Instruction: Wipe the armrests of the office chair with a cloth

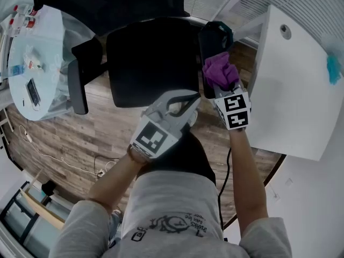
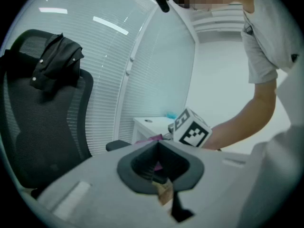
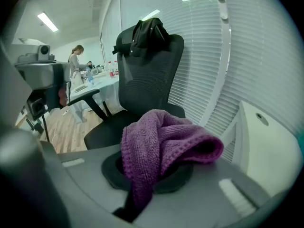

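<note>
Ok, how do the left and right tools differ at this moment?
The right tool is shut on a purple cloth; the left tool is shut on nothing. The right tool is at the armrest on the person's right; the left tool hangs back over the seat's front edge. Both carry a marker cube.

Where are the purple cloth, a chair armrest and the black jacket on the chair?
purple cloth (image 3: pixel 161 139), right gripper view, on its bunched middle.
armrest (image 1: pixel 78 90), head view, midway along its pad.
black jacket (image 3: pixel 145 32), right gripper view, where it drapes the chair's top.
</note>
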